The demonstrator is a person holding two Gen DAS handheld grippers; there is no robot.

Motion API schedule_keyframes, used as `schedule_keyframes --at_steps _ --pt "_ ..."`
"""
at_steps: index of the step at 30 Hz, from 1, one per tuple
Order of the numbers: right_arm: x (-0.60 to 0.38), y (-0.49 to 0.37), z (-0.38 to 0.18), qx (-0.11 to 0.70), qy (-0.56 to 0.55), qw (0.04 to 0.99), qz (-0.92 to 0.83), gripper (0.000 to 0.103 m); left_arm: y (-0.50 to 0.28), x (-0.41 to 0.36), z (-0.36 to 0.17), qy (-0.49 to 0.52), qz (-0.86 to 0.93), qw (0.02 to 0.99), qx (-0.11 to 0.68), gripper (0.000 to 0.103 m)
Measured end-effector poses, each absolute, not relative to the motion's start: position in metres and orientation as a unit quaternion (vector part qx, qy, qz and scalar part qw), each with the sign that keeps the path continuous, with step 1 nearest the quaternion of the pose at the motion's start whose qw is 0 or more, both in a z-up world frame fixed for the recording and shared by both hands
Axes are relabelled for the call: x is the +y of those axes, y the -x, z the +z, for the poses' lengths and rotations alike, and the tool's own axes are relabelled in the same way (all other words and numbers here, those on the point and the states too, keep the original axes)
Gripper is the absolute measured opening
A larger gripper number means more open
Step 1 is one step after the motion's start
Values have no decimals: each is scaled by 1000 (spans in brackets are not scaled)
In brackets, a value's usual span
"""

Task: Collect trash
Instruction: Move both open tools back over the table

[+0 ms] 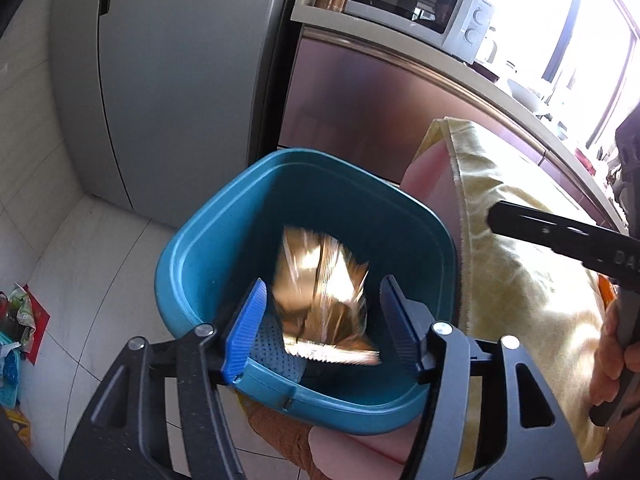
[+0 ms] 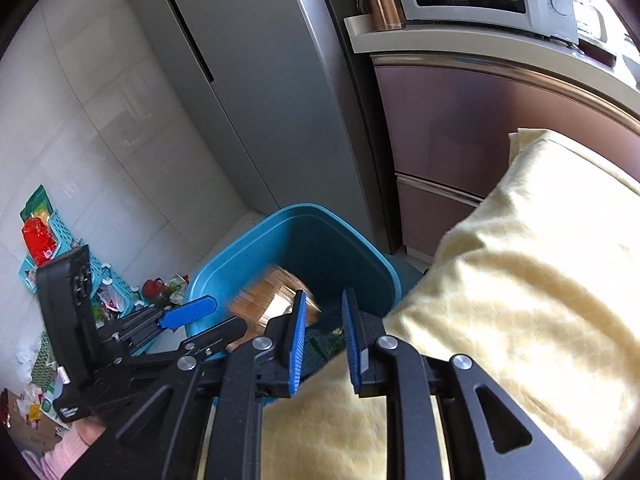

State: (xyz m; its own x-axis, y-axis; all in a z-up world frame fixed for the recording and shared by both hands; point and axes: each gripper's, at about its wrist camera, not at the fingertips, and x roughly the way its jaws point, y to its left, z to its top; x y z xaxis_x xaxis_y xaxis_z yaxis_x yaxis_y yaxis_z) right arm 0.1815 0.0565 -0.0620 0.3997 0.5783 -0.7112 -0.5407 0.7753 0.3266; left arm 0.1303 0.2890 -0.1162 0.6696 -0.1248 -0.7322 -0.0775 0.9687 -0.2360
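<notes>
A teal trash bin (image 1: 208, 232) stands on the tiled floor in front of the fridge. Over its mouth my left gripper (image 1: 322, 284) is open, its blue pads wide apart. Between them a gold foil wrapper (image 1: 320, 280) shows blurred and loose, touching neither pad. A grey perforated piece (image 1: 272, 344) lies inside the bin. In the right wrist view, my right gripper (image 2: 324, 294) hovers at the near rim of the bin (image 2: 240, 240), open by a narrow gap with nothing in it. The wrapper (image 2: 272, 296) and my left gripper (image 2: 212, 320) show to its left.
A grey fridge (image 1: 160, 80) and a brown cabinet (image 1: 360, 100) carrying a microwave (image 1: 416, 0) stand behind the bin. A yellow cloth (image 2: 520, 280) covers the right side. Wrappers and teal baskets (image 2: 64, 240) litter the floor at the left. A hand (image 1: 612, 344) holds the right gripper.
</notes>
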Motion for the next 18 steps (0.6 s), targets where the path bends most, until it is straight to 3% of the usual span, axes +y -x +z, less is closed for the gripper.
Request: schedule_keyframes --at_steps 7,9,18 --pt "31 -165 -51 424 -37 836 346 20 -124 281 -108 126 -16 910 394 62" --pt "19 -158 -45 416 -44 838 350 28 -118 274 -99 117 -24 916 383 63" --pt "-54 -113 -16 356 -66 873 326 38 -94 207 -52 67 -111 935 329 69"
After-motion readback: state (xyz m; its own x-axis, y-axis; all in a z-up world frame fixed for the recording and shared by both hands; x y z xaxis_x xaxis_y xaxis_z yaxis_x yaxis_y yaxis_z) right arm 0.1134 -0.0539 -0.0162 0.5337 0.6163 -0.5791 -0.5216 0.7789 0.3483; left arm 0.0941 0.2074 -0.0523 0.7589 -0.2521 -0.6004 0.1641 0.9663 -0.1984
